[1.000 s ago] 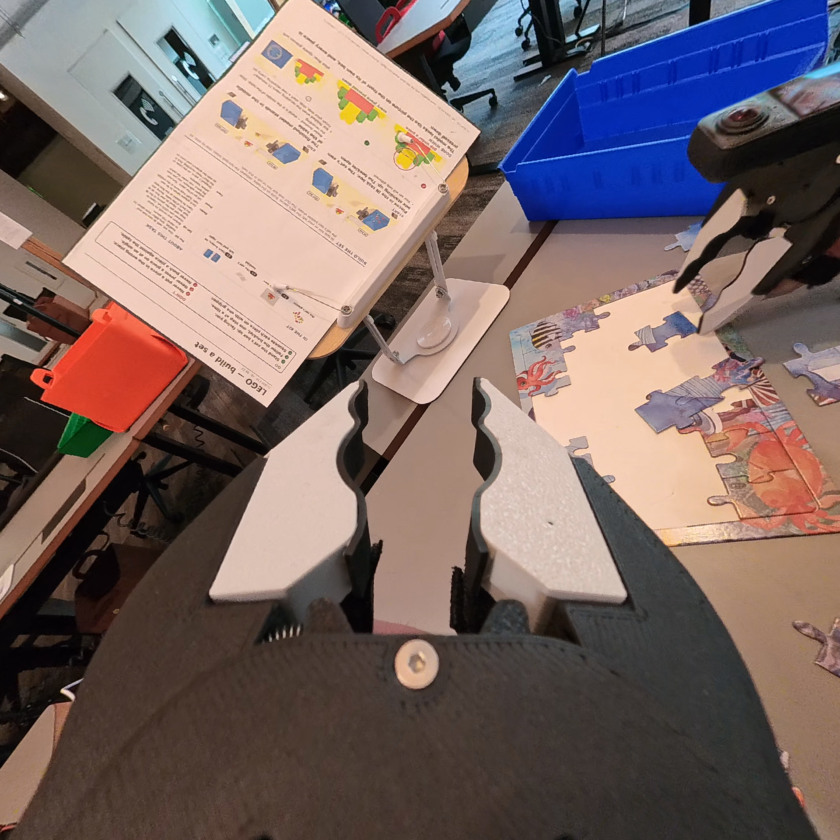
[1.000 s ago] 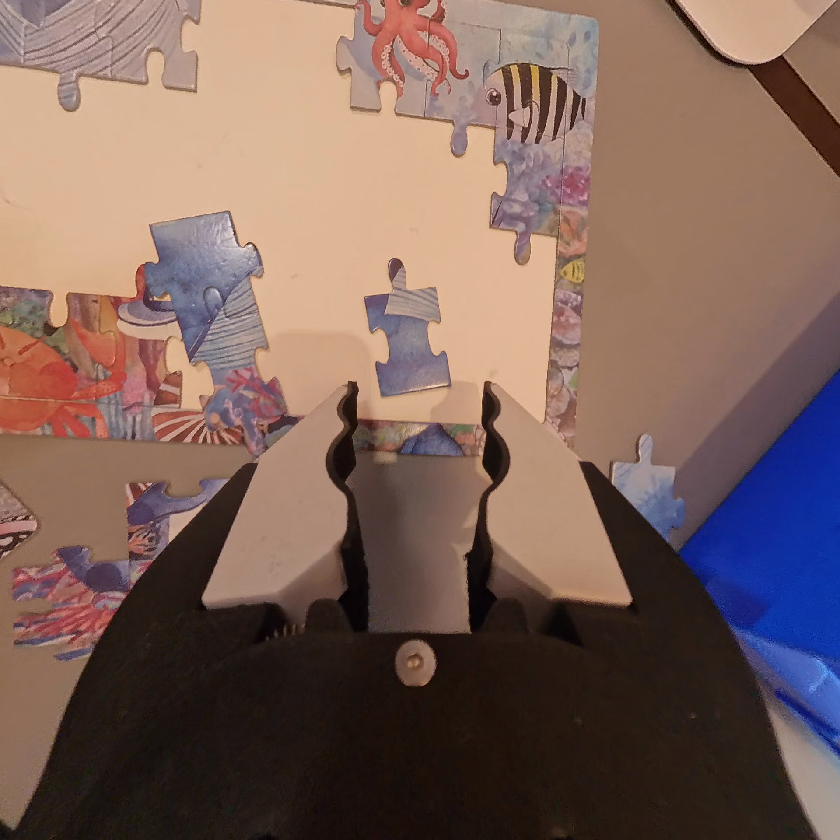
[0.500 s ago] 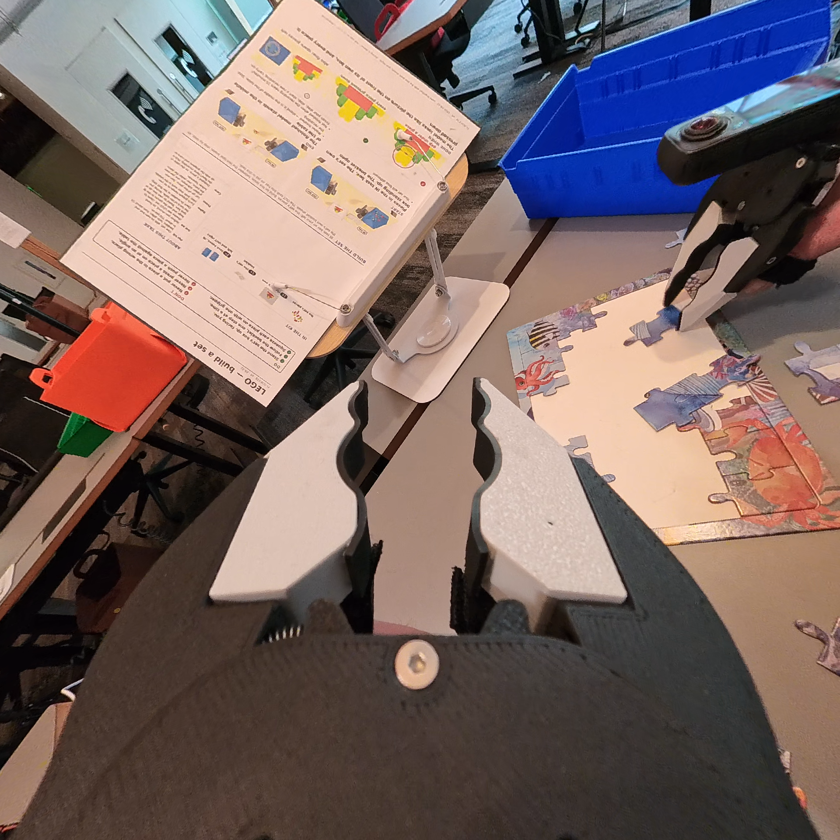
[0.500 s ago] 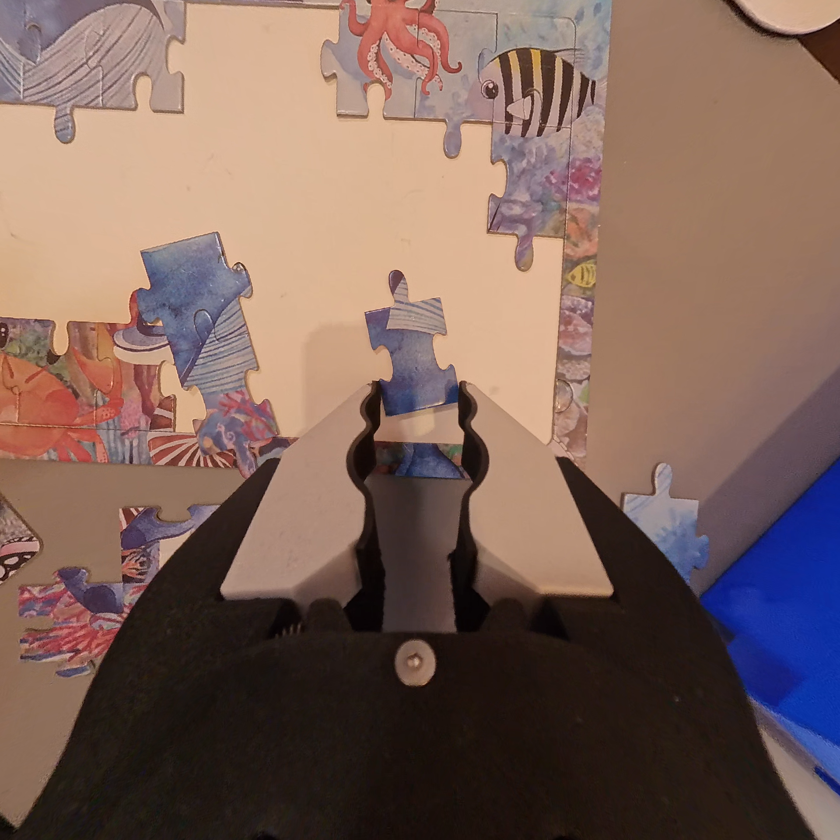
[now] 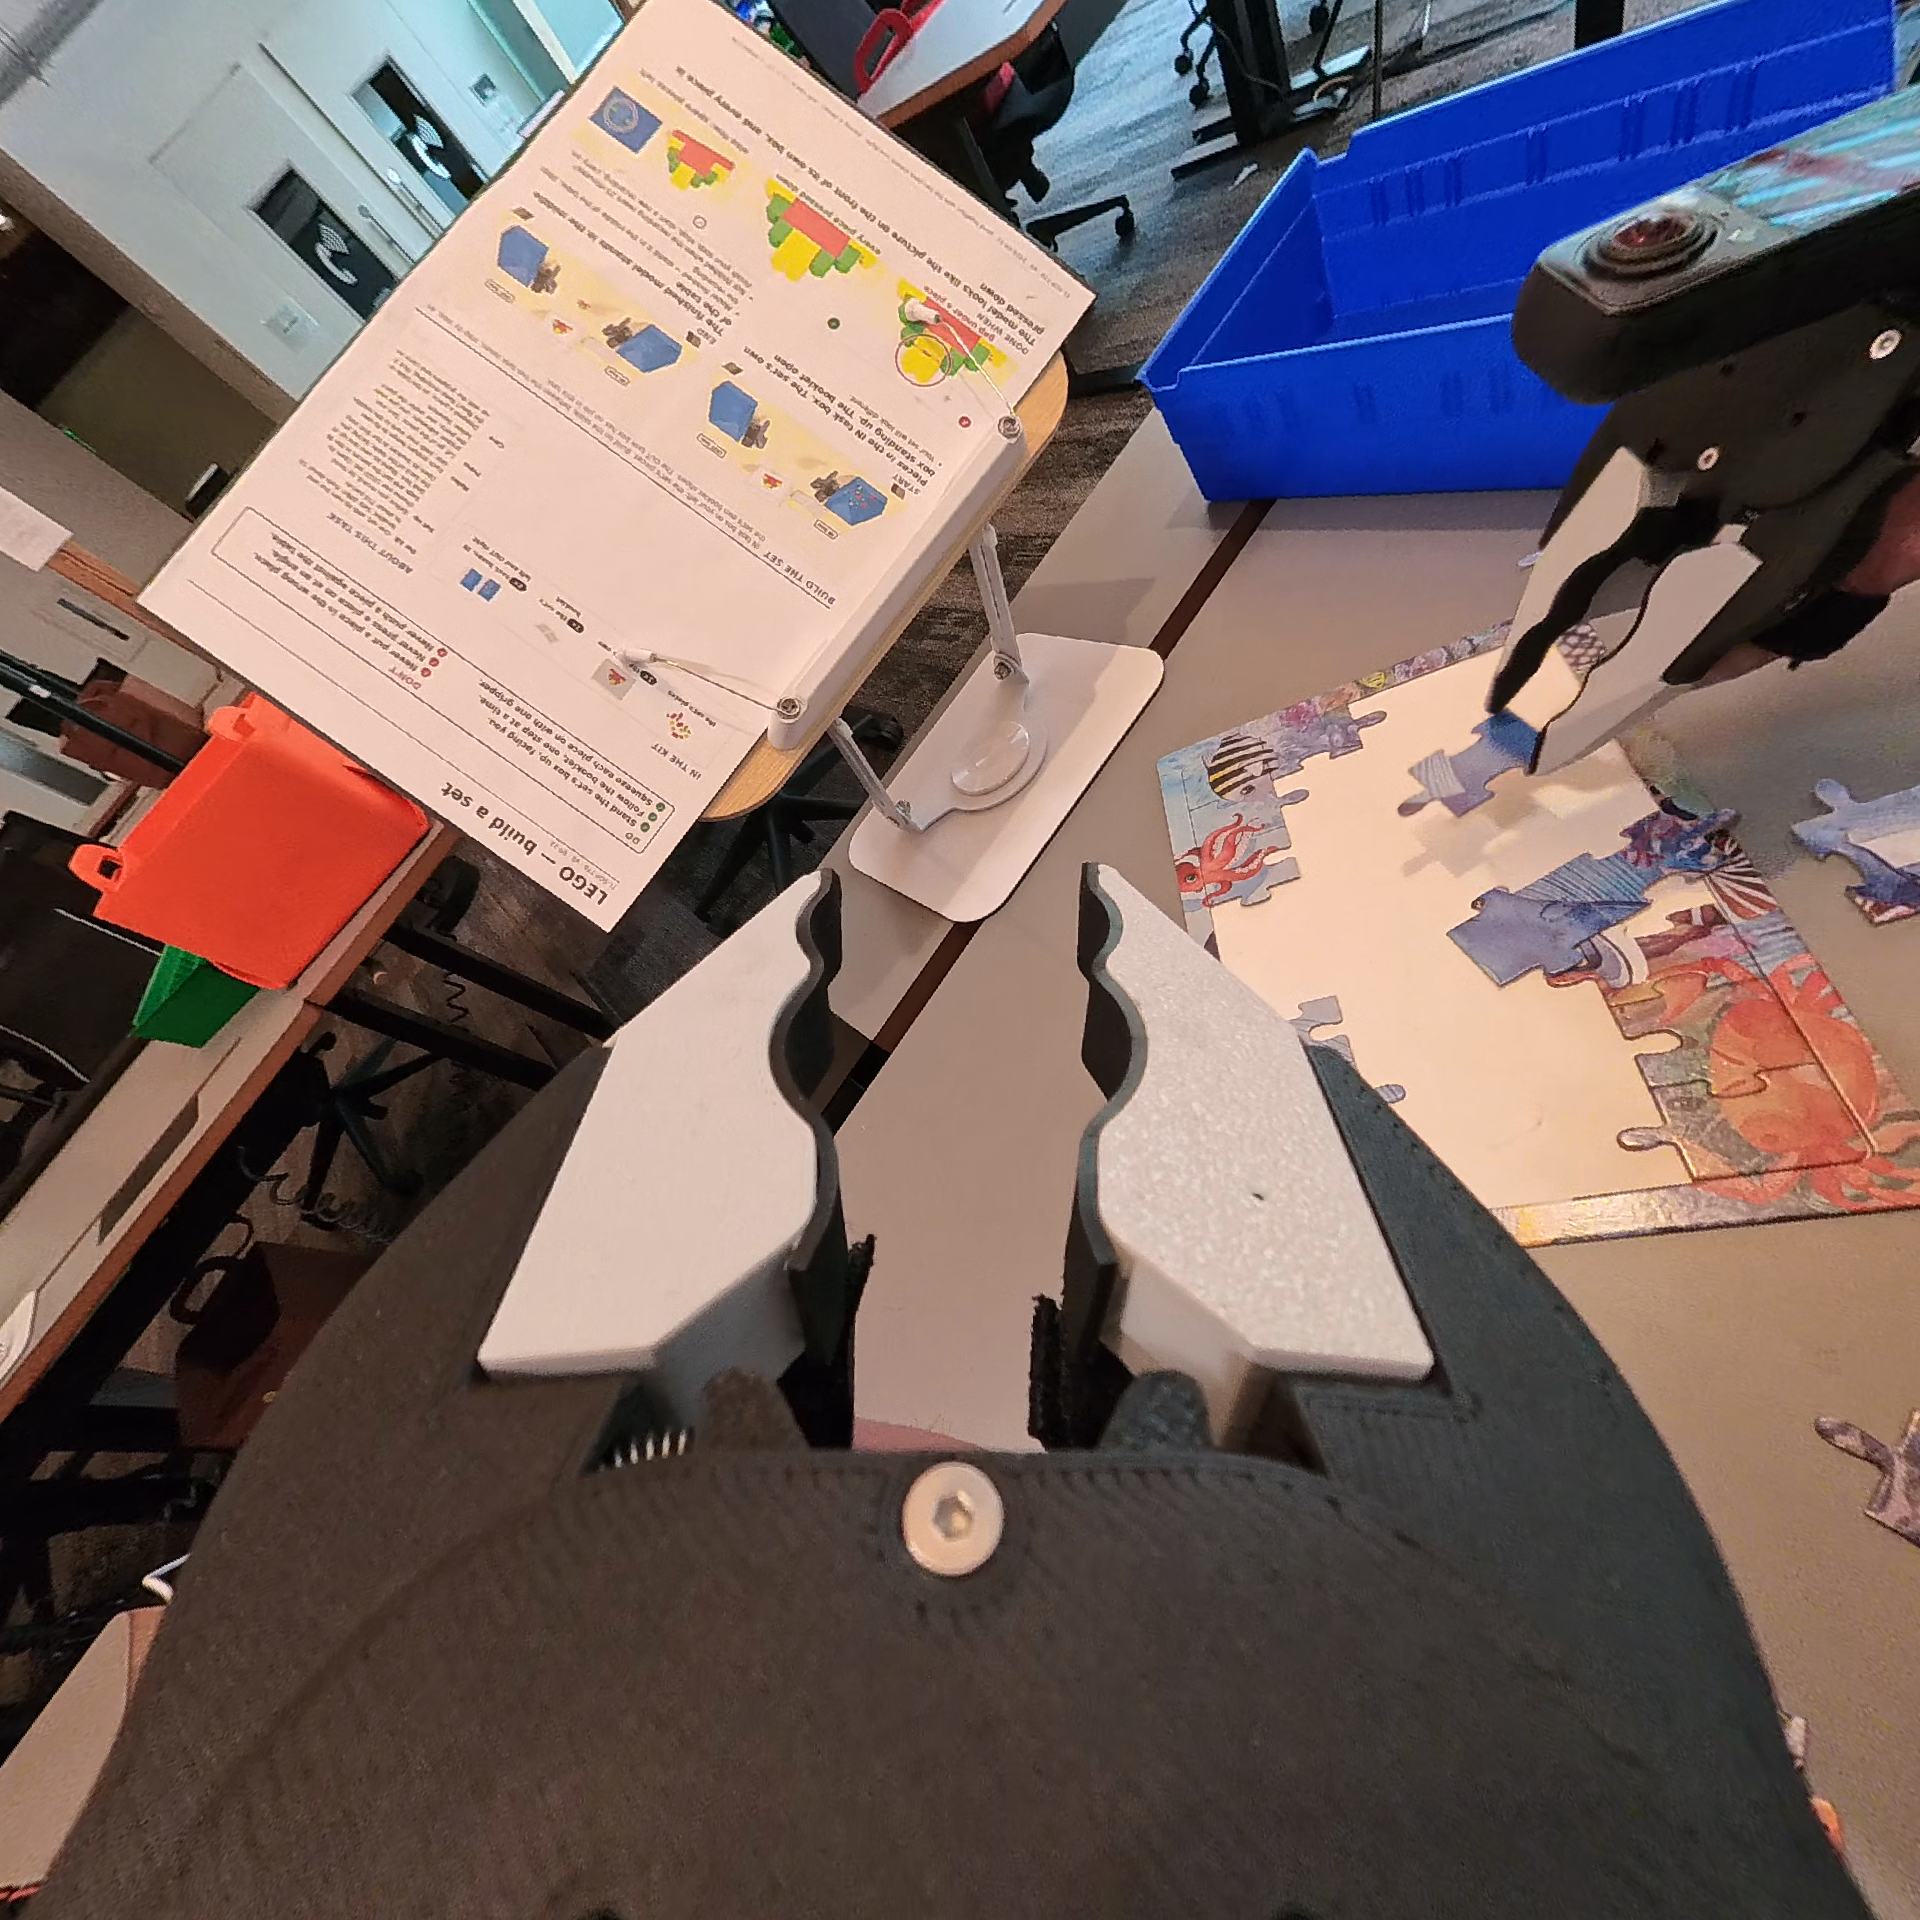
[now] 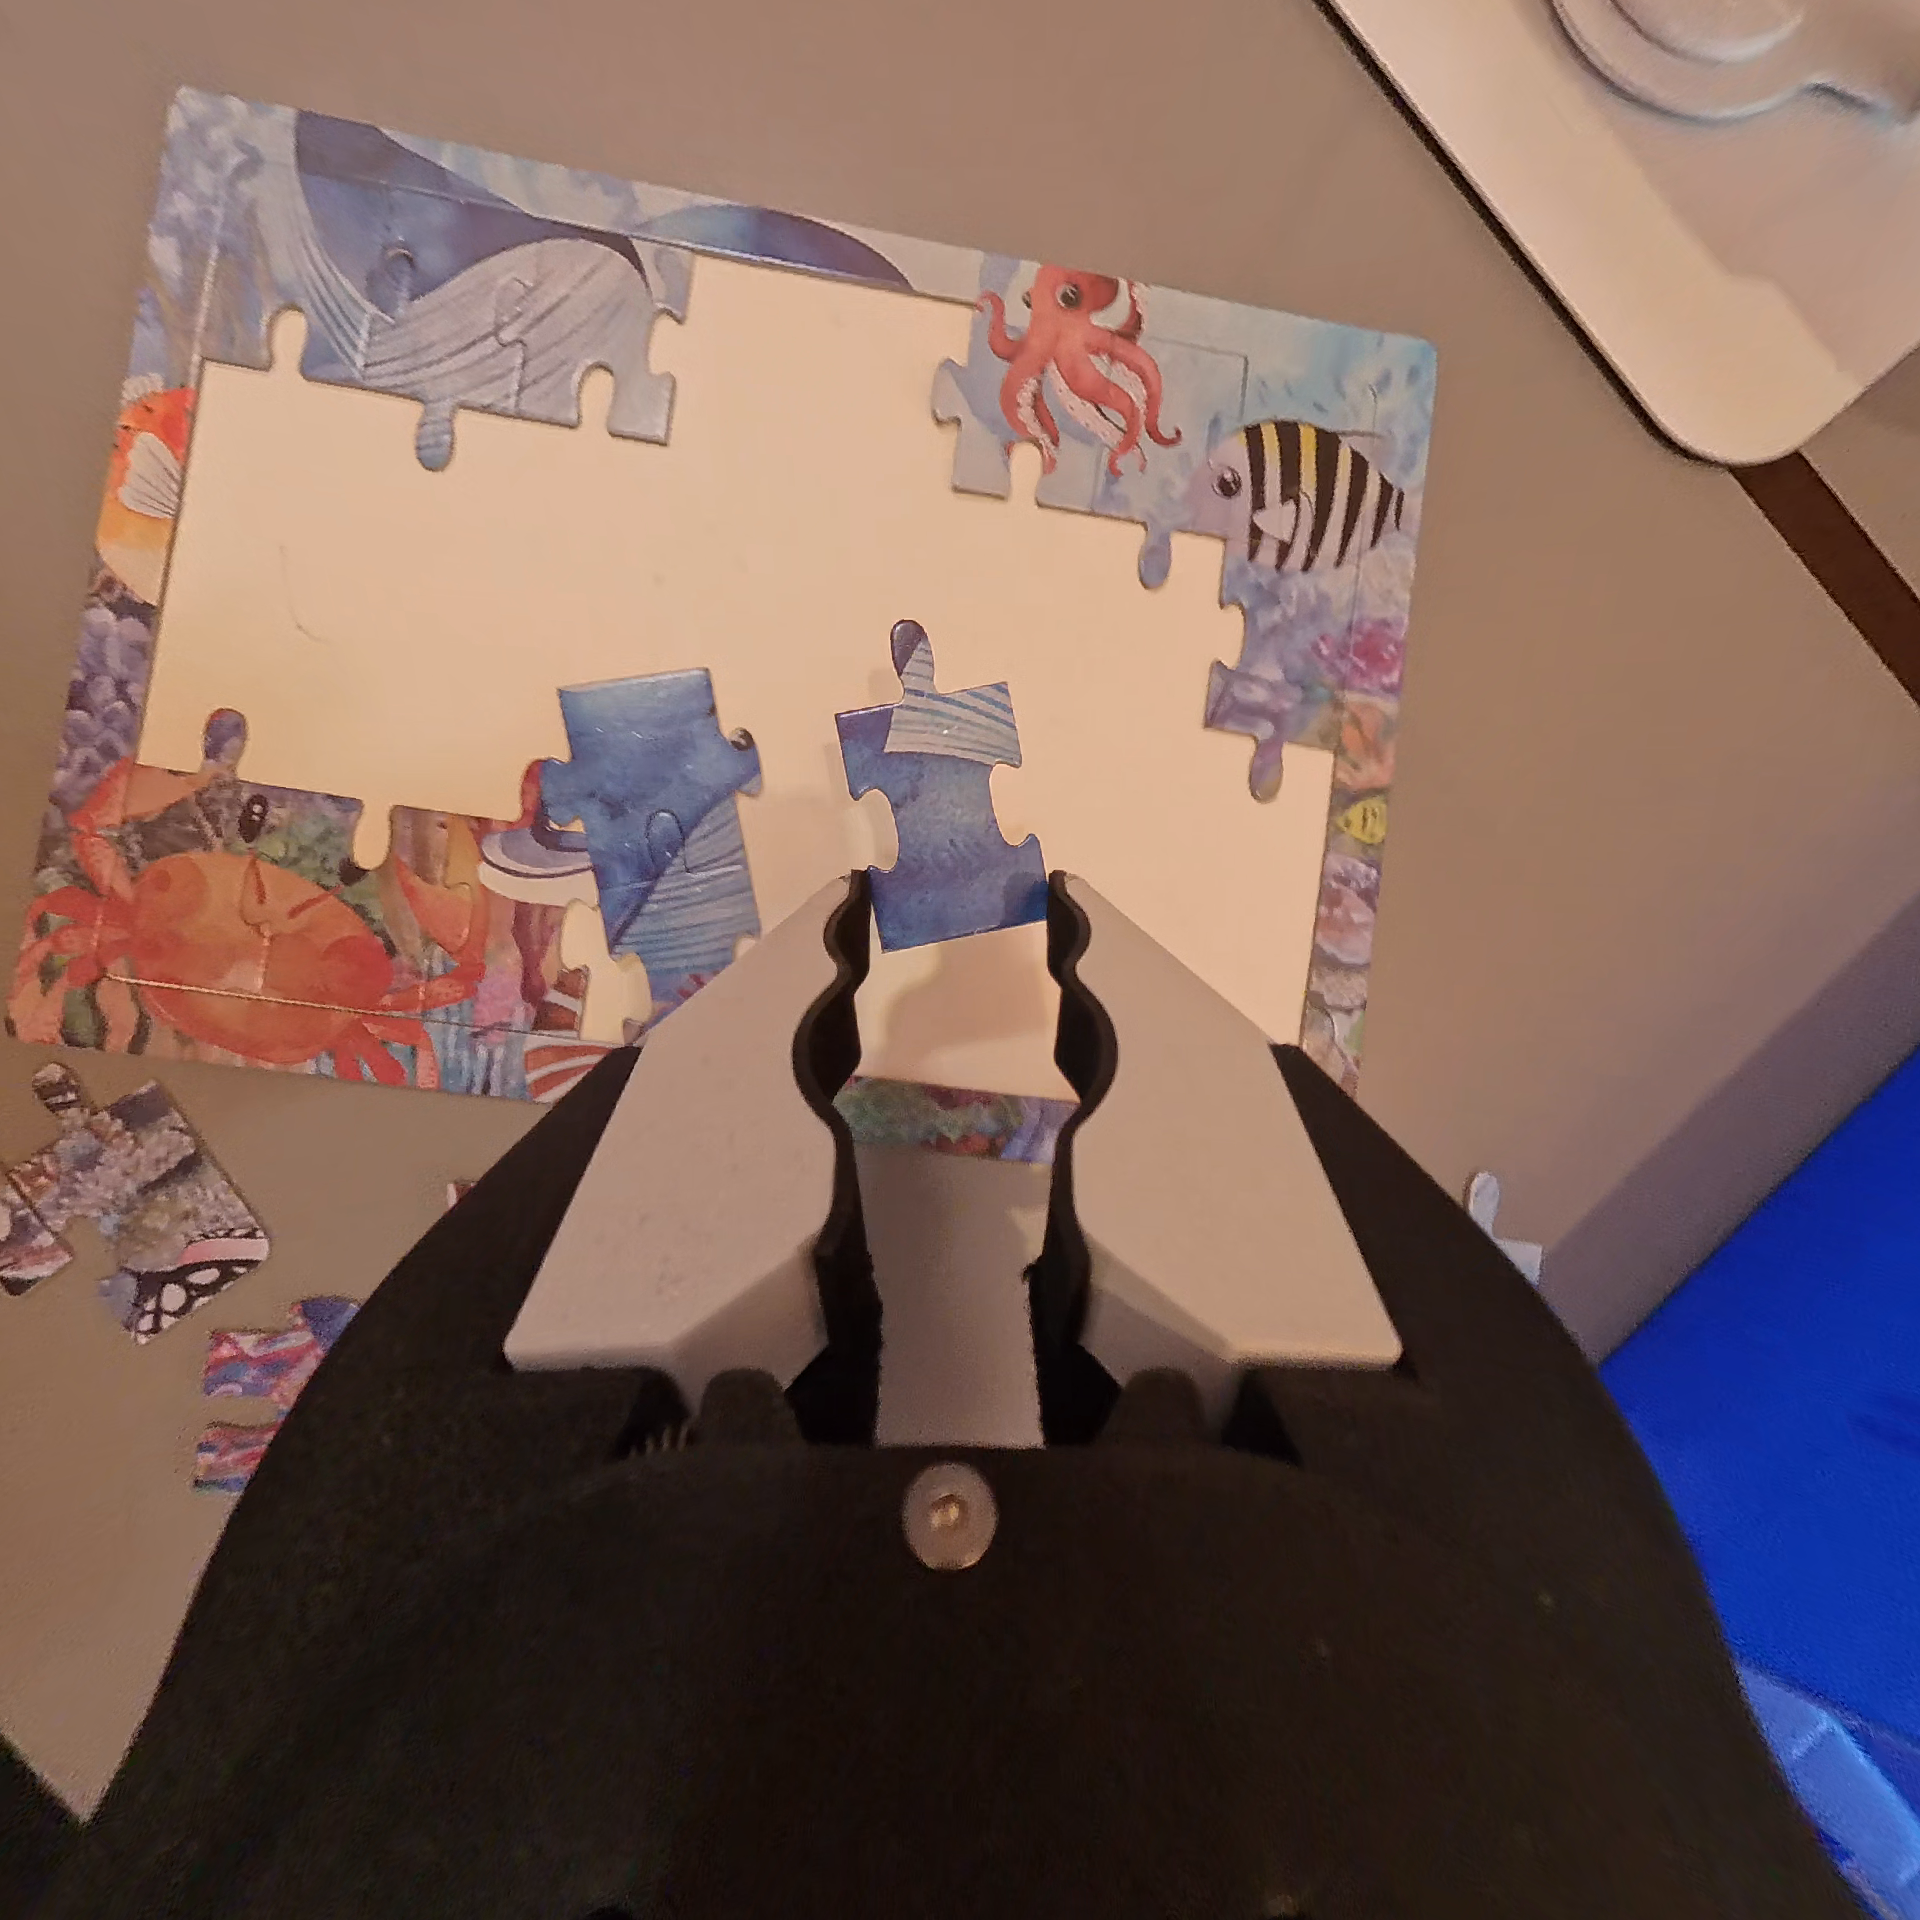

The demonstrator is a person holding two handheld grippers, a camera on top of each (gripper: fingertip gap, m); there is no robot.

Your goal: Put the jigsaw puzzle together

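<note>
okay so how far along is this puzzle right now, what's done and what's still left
Done: the whale and octopus along one long edge, the striped fish corner, and the crab corner sit in the puzzle tray. In hand: the right gripper pinches a blue striped piece, lifted over the bare middle. The left gripper is open and idle. Left: most of the centre, with loose pieces waiting on the table.

A blue, stripe-marked puzzle piece [image 6: 940, 800] hangs tilted above the cream puzzle board [image 6: 644, 582], whose edges carry whale, octopus, striped fish and crab sections; loose pieces [image 6: 125, 1226] lie on the tabletop beside it.
</note>
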